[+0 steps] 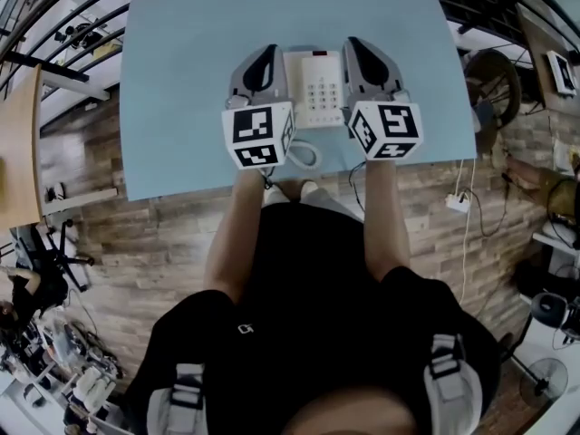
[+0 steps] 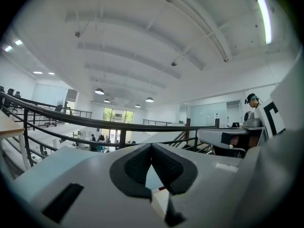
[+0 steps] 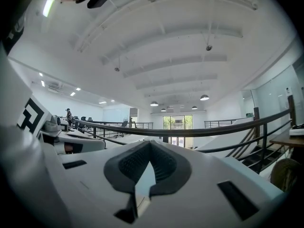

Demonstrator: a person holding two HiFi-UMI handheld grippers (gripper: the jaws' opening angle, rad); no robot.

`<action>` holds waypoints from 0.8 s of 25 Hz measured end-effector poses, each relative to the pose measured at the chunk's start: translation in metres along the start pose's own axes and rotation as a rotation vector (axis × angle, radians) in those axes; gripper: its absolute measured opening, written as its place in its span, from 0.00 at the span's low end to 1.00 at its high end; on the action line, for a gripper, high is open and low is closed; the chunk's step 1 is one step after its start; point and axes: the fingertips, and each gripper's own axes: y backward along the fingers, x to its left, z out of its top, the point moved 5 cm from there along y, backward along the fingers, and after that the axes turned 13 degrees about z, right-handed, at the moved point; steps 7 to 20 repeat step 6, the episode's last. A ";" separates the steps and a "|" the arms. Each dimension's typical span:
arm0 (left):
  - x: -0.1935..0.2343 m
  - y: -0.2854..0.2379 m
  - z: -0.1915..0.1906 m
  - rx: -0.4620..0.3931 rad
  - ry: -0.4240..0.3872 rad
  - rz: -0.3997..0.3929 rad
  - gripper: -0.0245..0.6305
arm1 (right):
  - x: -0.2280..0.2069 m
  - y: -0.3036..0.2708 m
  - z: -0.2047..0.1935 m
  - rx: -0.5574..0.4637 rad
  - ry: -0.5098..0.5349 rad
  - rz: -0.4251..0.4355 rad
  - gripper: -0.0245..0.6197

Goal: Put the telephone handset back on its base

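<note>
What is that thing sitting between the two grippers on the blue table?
A white telephone with a keypad sits between the left gripper and the right gripper; the head view shows it.

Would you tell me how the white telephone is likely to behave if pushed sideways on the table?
The telephone looks like light plastic lying flat and low, so it would probably slide on the smooth blue table rather than tip. Its looped cord seems floppy and may drag behind.
</note>
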 end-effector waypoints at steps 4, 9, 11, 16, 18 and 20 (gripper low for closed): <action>-0.006 0.000 0.002 -0.002 0.001 -0.004 0.04 | -0.003 0.004 0.002 -0.004 0.012 0.006 0.03; -0.008 0.001 0.002 -0.002 0.000 -0.004 0.04 | -0.003 0.006 0.004 -0.003 0.017 0.007 0.03; -0.008 0.001 0.002 -0.002 0.000 -0.004 0.04 | -0.003 0.006 0.004 -0.003 0.017 0.007 0.03; -0.008 0.001 0.002 -0.002 0.000 -0.004 0.04 | -0.003 0.006 0.004 -0.003 0.017 0.007 0.03; -0.008 0.001 0.002 -0.002 0.000 -0.004 0.04 | -0.003 0.006 0.004 -0.003 0.017 0.007 0.03; -0.008 0.001 0.002 -0.002 0.000 -0.004 0.04 | -0.003 0.006 0.004 -0.003 0.017 0.007 0.03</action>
